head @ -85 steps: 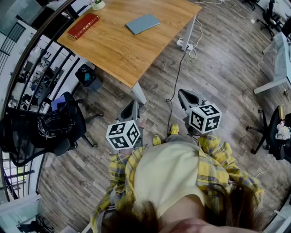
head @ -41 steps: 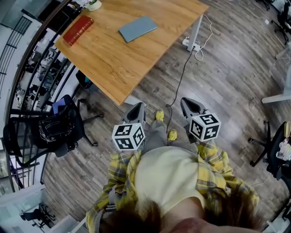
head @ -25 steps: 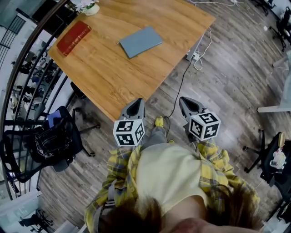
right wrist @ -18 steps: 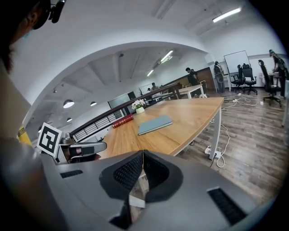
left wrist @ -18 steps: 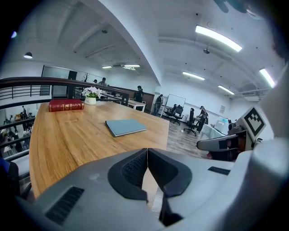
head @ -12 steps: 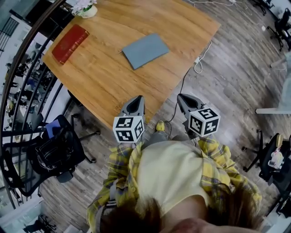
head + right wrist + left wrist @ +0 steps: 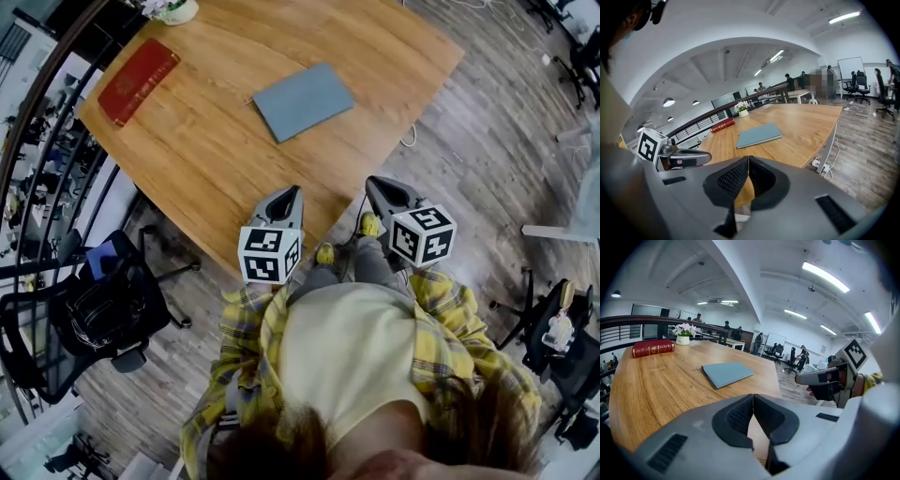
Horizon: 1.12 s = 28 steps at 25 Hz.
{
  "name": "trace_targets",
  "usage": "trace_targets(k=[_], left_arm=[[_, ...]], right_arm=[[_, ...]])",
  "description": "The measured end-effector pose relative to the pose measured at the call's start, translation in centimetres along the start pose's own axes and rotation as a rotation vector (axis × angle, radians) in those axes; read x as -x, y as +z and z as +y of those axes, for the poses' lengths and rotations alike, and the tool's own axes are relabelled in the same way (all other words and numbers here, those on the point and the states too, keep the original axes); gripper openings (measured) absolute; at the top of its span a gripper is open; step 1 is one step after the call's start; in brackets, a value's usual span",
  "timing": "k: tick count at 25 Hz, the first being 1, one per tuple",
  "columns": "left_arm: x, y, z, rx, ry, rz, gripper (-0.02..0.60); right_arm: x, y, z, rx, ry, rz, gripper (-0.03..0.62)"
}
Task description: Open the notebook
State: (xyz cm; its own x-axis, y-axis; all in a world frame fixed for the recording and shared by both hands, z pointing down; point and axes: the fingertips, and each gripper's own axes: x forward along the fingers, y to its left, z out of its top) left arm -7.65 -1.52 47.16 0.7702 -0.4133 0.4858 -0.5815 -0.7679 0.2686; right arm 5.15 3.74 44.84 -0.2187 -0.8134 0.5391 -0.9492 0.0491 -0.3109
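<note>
The notebook (image 7: 304, 100) is grey-blue and lies closed and flat near the middle of the wooden table (image 7: 225, 159); it also shows as the notebook (image 7: 727, 373) and the notebook (image 7: 759, 134) ahead of each gripper. My left gripper (image 7: 292, 190) hovers over the table's near edge, jaws shut with nothing between them. My right gripper (image 7: 372, 182) is level with it just off the table's near corner, also shut and empty. Both are well short of the notebook. In the gripper views the left gripper (image 7: 753, 397) and right gripper (image 7: 748, 159) point toward it.
A red book (image 7: 139, 80) lies at the table's far left, with a small flower pot (image 7: 172, 9) beyond it. A black office chair (image 7: 89, 319) with a bag stands left of me by a railing. A cable (image 7: 410, 141) runs on the floor by the table leg.
I have walked up to the table: it and the notebook have come closer in the head view, and both grippers now reach its near edge instead of hanging over the floor.
</note>
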Motion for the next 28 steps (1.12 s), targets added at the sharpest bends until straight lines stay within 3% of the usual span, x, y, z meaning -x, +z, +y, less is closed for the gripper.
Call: trace_targets(k=[10,19,28], left_arm=[[-3.4,2.6,2.0,0.031,0.103,-0.014,0.009],[-7.0,4.3,2.0,0.035,0.186,0.024,0.009],[-9.8,5.3,1.9,0.094,0.264,0.035,0.009]], right_arm=[[-3.6,4.0,-3.4,0.071,0.08,0.026,0.066],[-6.5,7.0,-6.6,0.143,0.174,0.076,0.066],[-8.8,8.9,-9.3,0.292,0.283,0.132,0.066]])
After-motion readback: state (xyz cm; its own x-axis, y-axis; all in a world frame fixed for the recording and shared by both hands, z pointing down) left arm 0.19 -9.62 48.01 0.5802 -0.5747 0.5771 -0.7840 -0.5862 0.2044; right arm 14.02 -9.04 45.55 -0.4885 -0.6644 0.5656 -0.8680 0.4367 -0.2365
